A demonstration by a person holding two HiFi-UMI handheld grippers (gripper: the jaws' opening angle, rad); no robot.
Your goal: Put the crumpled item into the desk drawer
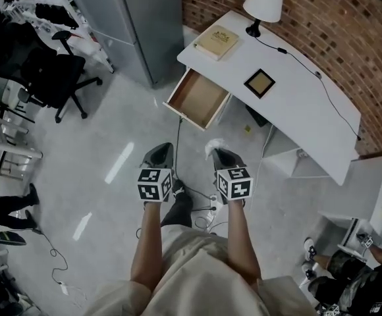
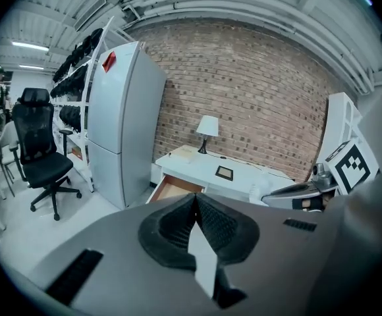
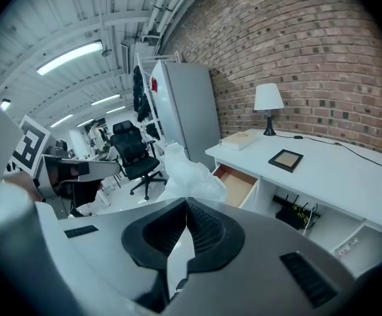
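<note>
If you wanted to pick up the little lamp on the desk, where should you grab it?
Grab the lamp by its thin dark stem, between shade and base. It stands upright, so come in level from the desk's front; the brick wall blocks the back. Use the left gripper, shut and empty; the right gripper holds the crumpled item.

Brick wall (image 1: 296, 18) is noted behind white desk (image 1: 296, 91); lamp (image 1: 263, 4) is stood on it. Grey cabinet (image 1: 145, 25) and black office chair (image 1: 49, 74) are placed on pale floor (image 1: 112, 143)
</note>
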